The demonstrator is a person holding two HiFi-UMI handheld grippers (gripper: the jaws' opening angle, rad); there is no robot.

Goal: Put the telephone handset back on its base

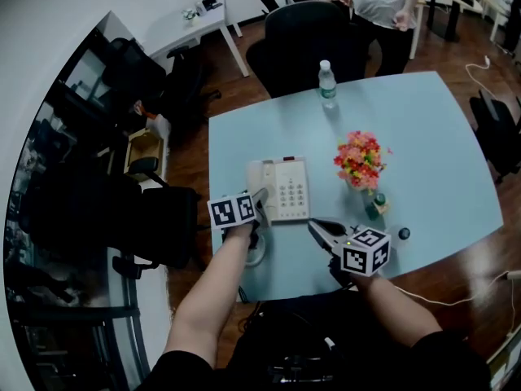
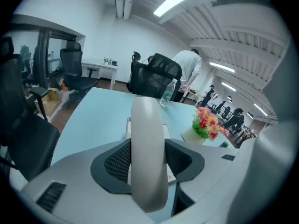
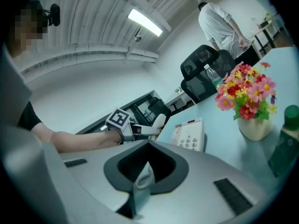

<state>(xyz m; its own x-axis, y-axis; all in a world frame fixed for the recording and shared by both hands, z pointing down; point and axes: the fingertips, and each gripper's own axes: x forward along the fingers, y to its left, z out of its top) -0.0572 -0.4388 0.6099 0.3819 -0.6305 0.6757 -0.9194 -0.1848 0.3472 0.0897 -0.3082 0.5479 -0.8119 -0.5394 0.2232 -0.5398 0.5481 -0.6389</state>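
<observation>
The white phone base (image 1: 286, 188) with its keypad lies on the pale blue table (image 1: 423, 129). My left gripper (image 1: 254, 204) is shut on the white handset (image 1: 260, 197), which it holds over the base's left side; whether the two touch is unclear. In the left gripper view the handset (image 2: 147, 148) stands upright between the jaws and hides most of the base (image 2: 166, 129). The coiled cord (image 1: 255, 252) loops near the table's front edge. My right gripper (image 1: 319, 228) sits shut just right of the base's front. From the right gripper view I see the handset (image 3: 160, 121), base (image 3: 190, 135) and cord (image 3: 144, 179).
A vase of pink and orange flowers (image 1: 359, 160) and a small green bottle (image 1: 374, 205) stand right of the phone. A water bottle (image 1: 326, 84) is at the far edge, with a black chair (image 1: 305, 35) and a standing person (image 1: 383, 2) behind it.
</observation>
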